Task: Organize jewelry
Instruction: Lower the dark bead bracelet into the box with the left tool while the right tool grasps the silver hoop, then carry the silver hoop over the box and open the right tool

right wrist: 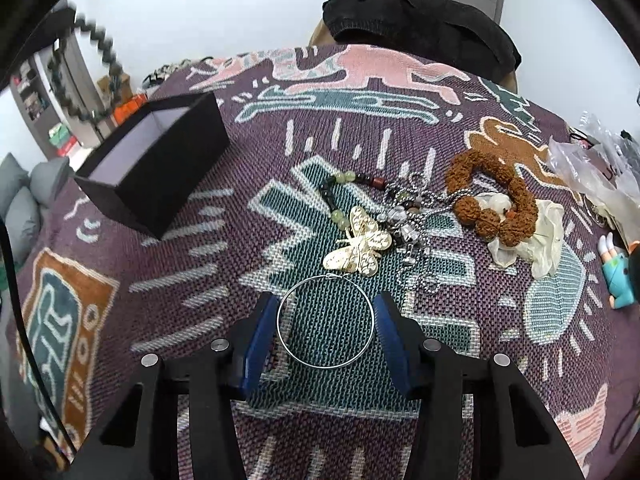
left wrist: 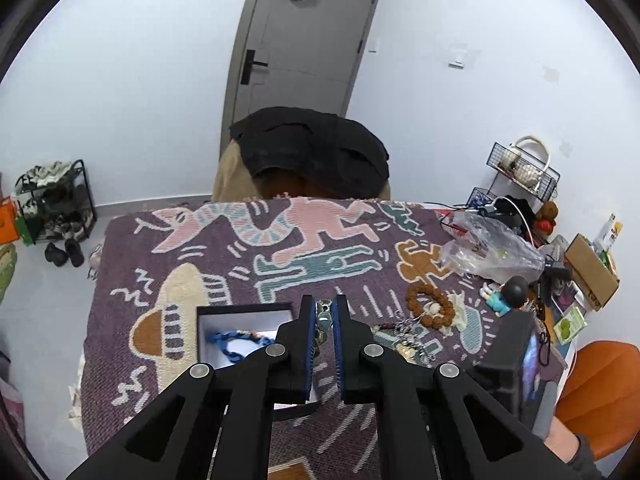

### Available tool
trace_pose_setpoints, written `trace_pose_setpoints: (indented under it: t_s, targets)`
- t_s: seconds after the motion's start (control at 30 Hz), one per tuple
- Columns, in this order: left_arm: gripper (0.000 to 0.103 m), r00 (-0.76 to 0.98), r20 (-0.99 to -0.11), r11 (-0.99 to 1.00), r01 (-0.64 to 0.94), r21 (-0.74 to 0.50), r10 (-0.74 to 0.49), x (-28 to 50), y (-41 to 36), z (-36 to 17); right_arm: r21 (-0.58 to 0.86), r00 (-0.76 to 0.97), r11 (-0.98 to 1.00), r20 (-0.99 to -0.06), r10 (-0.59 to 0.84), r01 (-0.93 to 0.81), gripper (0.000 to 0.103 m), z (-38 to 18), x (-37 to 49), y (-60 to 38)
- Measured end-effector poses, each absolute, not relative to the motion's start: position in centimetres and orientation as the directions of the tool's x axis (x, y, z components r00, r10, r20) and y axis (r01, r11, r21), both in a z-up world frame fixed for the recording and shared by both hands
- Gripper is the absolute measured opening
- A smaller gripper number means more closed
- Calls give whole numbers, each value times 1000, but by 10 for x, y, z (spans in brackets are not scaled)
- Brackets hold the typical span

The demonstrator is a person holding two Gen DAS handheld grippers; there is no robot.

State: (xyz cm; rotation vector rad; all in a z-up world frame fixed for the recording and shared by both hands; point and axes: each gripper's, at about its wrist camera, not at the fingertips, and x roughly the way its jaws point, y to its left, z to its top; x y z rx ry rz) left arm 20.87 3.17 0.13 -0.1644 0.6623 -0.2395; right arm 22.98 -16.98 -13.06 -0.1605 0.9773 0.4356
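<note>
Jewelry pile (right wrist: 384, 216) lies on the patterned cloth (right wrist: 240, 280), right of the black box (right wrist: 160, 168). Left gripper (left wrist: 324, 316) clamps a beaded piece (left wrist: 323, 322). Right gripper (right wrist: 326, 320) brackets a wire hoop (right wrist: 326, 326), pads at its sides; contact cannot be told.

Left gripper (left wrist: 324, 322): matte black angular linkage arms fill the lower frame, with triangular cut-outs near the bottom edge. Four round silver pivot pins sit across the arms, two per side. Fingers (left wrist: 307, 344) carry blue ribbed pads on their inner faces.

Right gripper (right wrist: 326, 326): same black build, four silver pins, triangular cut-outs at lower left and lower right. Its fingers (right wrist: 260, 344) bear blue pads as well.

Lower right corner of left wrist view: a dark grey knit cuff (left wrist: 580, 456) on the person's wrist.
</note>
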Motion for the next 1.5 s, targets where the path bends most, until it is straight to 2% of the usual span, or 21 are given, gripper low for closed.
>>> trace_pose_setpoints:
  t_s: [0.3,0.43,0.47,0.5,0.53,0.57,0.6,0.67,1.37,1.4,1.43,1.5]
  targets:
    - [9,733,-633,960,105,-258,-250,214,50,-26,135,525,893,-768,368,-429,51,-90,229,-172]
    - [11,701,-658,946,76,-316,-276,220,60,-39,160,535,882,-742,404,-444,51,-74,230,-164]
    - [21,697,-659,942,73,-327,-283,220,62,-40,163,537,880,-738,409,-446,51,-71,230,-162]
    - [38,698,-659,941,63,-333,-280,218,65,-40,169,537,876,-733,418,-451,51,-68,231,-159]
    - [50,706,-654,942,53,-332,-271,216,68,-39,176,536,872,-728,428,-456,51,-65,231,-156]
    - [70,726,-639,944,44,-328,-256,211,72,-37,180,536,869,-724,434,-460,51,-62,232,-153]
    - [79,749,-617,946,40,-323,-242,206,76,-34,184,537,865,-718,443,-467,51,-59,232,-148]
    - [81,777,-590,951,33,-309,-219,198,83,-29,197,534,856,-709,461,-477,51,-54,233,-141]
    - [81,779,-611,937,-96,-335,-139,176,153,-43,248,432,750,-690,581,-613,53,-45,253,-34]
    - [81,780,-609,934,-95,-343,-144,176,154,-44,260,418,741,-690,591,-619,59,-46,254,-32]
    - [81,783,-604,932,-91,-351,-151,176,155,-44,271,408,738,-692,595,-618,70,-47,254,-32]
    - [81,785,-601,933,-90,-348,-148,176,153,-43,277,423,744,-681,598,-608,82,-49,252,-37]
